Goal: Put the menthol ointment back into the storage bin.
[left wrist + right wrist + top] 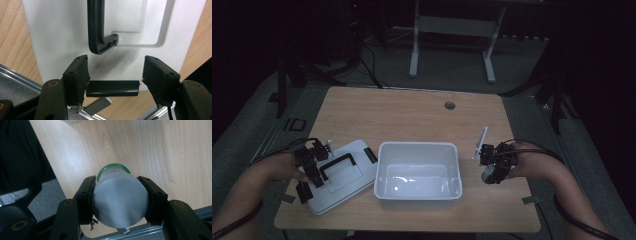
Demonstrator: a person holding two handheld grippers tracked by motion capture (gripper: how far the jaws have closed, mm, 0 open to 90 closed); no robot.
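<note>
A white plastic bin (418, 192) stands open at the table's front middle. To its left lies a white lid (354, 176) with a black handle (339, 164) (99, 37). My left gripper (314, 172) (116, 75) hovers over the lid's near end, jaws open on either side of a black latch clip (112, 88) without touching it. Right of the bin, my right gripper (494, 165) (118, 197) is shut on a grey cylinder with a green rim (488, 175) (120, 200), held just above the wood.
A thin white strip (482, 141) shows by the right gripper. A round cable hole (450, 105) sits at the table's back. The table's front edge lies close below both hands. White desk legs (414, 55) stand on the floor beyond.
</note>
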